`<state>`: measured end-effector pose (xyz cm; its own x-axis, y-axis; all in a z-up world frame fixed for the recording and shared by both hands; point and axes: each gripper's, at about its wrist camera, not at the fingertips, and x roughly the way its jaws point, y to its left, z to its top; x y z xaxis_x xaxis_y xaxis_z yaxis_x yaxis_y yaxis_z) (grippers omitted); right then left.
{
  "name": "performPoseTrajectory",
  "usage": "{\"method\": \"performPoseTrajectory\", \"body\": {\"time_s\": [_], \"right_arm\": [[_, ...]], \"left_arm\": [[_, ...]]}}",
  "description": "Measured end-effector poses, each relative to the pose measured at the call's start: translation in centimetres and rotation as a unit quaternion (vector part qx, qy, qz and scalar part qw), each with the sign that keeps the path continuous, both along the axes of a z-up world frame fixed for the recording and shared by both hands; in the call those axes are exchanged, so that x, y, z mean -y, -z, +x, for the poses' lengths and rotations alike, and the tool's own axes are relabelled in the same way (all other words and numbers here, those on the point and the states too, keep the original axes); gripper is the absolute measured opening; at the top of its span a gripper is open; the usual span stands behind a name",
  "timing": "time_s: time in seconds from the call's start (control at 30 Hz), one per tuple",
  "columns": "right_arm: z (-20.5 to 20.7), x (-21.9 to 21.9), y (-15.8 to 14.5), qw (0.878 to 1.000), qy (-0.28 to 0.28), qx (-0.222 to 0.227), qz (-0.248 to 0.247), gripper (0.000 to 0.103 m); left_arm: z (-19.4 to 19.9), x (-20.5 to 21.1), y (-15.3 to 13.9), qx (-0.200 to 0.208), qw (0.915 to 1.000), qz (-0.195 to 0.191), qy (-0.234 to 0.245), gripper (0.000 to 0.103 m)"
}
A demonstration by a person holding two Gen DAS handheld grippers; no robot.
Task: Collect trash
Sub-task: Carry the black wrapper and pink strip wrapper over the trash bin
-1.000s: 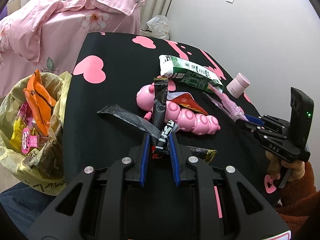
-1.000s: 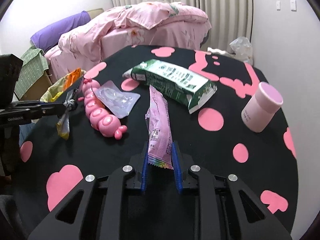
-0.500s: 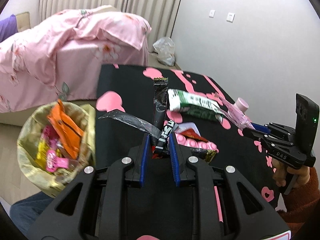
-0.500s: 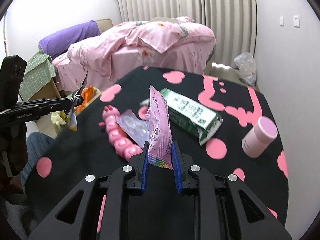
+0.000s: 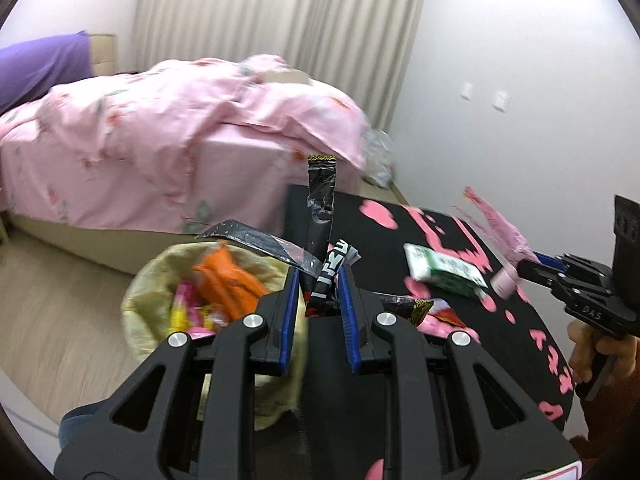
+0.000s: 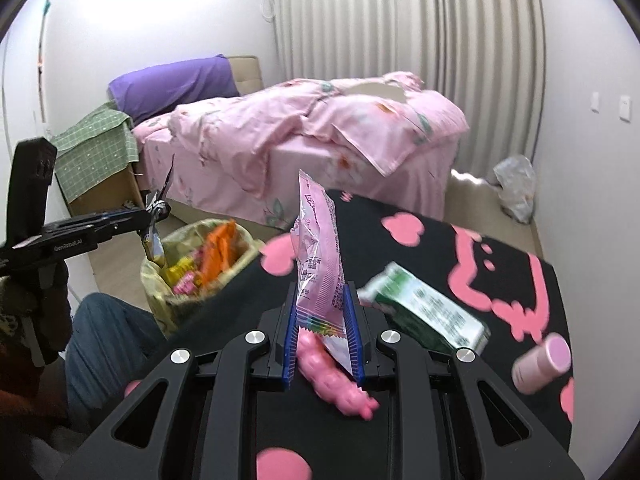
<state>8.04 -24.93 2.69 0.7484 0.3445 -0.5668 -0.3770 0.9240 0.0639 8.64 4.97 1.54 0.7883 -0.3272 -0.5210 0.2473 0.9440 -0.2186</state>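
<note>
My left gripper (image 5: 318,280) is shut on a bunch of black wrappers (image 5: 320,216) and holds them in the air by the table's left edge, beside the trash bin (image 5: 160,280) lined with a yellow bag. My right gripper (image 6: 322,312) is shut on a pink wrapper (image 6: 318,248), lifted above the table. It also shows in the left wrist view (image 5: 532,262) with the pink wrapper (image 5: 496,220). The left gripper (image 6: 150,210) shows in the right wrist view, just above the bin (image 6: 192,264).
On the black table with pink shapes (image 6: 500,264) lie a green carton (image 6: 424,312), a pink caterpillar toy (image 6: 336,380) and a small pink bottle (image 6: 540,364). A bed with pink covers (image 6: 300,136) stands behind. A knee in jeans (image 6: 104,340) is by the bin.
Both grippers have risen and swung left with their wrappers. The left gripper has moved from over the table to beside the bin. The right gripper's pink wrapper has left the table.
</note>
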Motion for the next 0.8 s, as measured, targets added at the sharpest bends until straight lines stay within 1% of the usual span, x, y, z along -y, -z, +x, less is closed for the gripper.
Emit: {"method": "performPoseTrajectory", "body": {"time_s": [0.2, 0.33, 0.53, 0.67, 0.8], "right_arm": [[2.3, -4.4, -1.4, 1.000, -0.031, -0.003, -0.003, 0.021], [4.0, -7.4, -1.7, 0.999, -0.053, -0.010, -0.005, 0.021], [5.9, -11.0, -1.4, 0.996, -0.082, -0.016, -0.014, 0.021], [7.8, -12.6, -0.8, 0.995, -0.098, -0.036, 0.000, 0.021], [8.8, -13.8, -0.5, 0.993, -0.111, -0.036, 0.003, 0.021]], "left_arm": [[0.5, -5.3, 0.8, 0.000, 0.9977, -0.033, -0.059, 0.019], [1.1, -7.0, 1.7, -0.009, 0.9956, -0.031, -0.088, 0.019], [1.5, -7.8, 3.0, -0.020, 0.9942, -0.037, -0.099, 0.019], [1.6, -8.7, 3.1, -0.021, 0.9923, -0.047, -0.113, 0.019], [1.8, -9.3, 3.3, -0.020, 0.9900, -0.048, -0.131, 0.019]]}}
